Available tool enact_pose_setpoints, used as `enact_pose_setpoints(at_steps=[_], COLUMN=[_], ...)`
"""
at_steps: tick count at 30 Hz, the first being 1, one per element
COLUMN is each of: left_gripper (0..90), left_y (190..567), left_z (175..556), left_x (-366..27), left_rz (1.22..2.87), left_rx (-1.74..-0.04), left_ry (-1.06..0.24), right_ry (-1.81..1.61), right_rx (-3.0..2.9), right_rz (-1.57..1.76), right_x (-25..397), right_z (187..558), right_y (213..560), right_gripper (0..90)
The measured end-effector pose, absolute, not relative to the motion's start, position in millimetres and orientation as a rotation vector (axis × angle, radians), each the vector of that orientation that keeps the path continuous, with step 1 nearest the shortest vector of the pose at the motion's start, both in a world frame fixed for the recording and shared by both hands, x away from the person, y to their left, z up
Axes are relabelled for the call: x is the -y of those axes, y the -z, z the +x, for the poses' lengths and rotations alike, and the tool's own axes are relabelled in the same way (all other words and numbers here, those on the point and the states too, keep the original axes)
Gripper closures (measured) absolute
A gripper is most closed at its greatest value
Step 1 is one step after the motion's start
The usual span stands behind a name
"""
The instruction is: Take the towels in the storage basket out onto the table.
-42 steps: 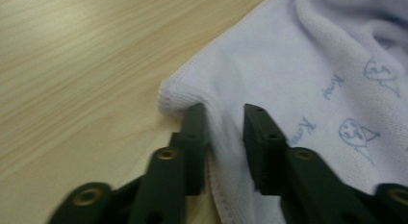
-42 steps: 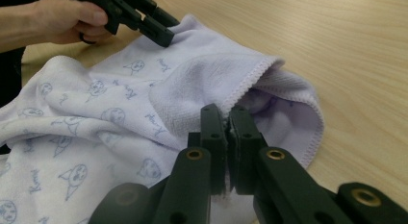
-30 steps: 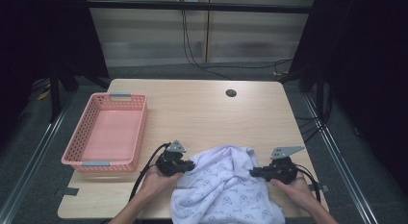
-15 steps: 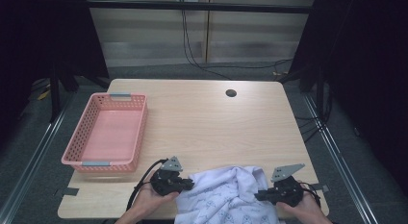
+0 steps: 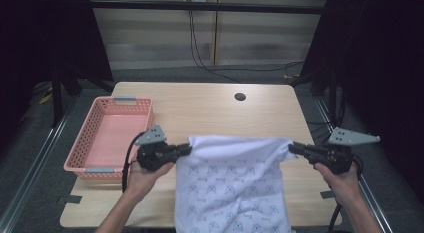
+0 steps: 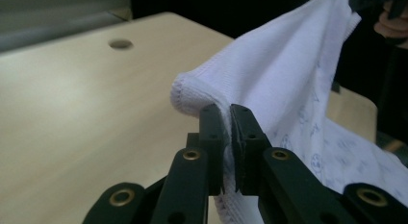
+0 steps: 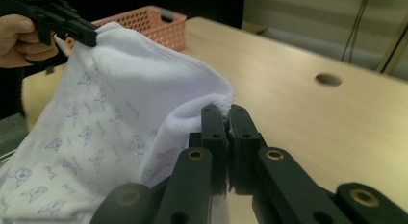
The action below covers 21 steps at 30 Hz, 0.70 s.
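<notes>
White printed cotton cloth [image 5: 235,185] stretched above near edge of light wooden desk [image 5: 210,108], left tool [image 5: 187,148] clamped on its left corner, right tool [image 5: 292,147] clamped on right corner, pink plastic basket [image 5: 82,153] at left.

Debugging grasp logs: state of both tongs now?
Left tongs: closed on white printed cloth corner.
Right tongs: closed on its other corner.

White towel [image 5: 234,183] with small blue printed figures, stretched flat by 2 top corners, hanging down over the table's near edge.
</notes>
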<state>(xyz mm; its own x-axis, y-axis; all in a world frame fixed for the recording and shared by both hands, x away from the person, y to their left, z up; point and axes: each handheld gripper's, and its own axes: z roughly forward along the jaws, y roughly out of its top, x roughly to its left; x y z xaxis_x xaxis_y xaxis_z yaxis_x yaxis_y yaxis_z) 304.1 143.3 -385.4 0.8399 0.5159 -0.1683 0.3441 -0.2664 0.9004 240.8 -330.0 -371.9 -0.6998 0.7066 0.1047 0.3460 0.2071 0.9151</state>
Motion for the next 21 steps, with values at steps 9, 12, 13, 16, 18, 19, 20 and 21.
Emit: enact_pose_setpoints(at_steps=[9, 12, 13, 16, 18, 19, 20, 21], left_gripper=[84.5, 84.4, 84.4, 84.4, 84.4, 84.4, 84.4, 84.3], left_y=[339, 332, 329, 319, 313, 312, 311, 312], left_z=[343, 356, 362, 382, 393, 399, 405, 411], left_x=[-151, -150, -149, -145, -144, -143, -141, -140], left_rz=[1.775, 1.768, 1.763, 1.791, 1.78, 1.782, 1.788, 1.795], left_rx=[-0.662, -0.675, -0.682, -0.699, -0.717, -0.732, -0.743, -0.744], left_ry=[-0.31, -0.338, -0.342, -0.375, -0.386, -0.392, -0.41, -0.417], right_ry=[-1.552, -1.537, -1.522, -1.51, -1.5, -1.5, -1.504, -1.5], right_rx=[-2.033, -2.016, -2.009, -2.001, -2.012, -2.007, -2.006, -2.005], right_rz=[0.898, 0.886, 0.893, 0.902, 0.906, 0.916, 0.924, 0.931], right_x=[326, 325, 326, 327, 327, 327, 326, 325], right_z=[275, 288, 299, 315, 331, 340, 349, 359], right_y=[328, 319, 313, 307, 304, 302, 302, 302], right_gripper=[87.2, 87.2, 87.2, 87.2, 87.2, 87.2, 87.2, 87.2])
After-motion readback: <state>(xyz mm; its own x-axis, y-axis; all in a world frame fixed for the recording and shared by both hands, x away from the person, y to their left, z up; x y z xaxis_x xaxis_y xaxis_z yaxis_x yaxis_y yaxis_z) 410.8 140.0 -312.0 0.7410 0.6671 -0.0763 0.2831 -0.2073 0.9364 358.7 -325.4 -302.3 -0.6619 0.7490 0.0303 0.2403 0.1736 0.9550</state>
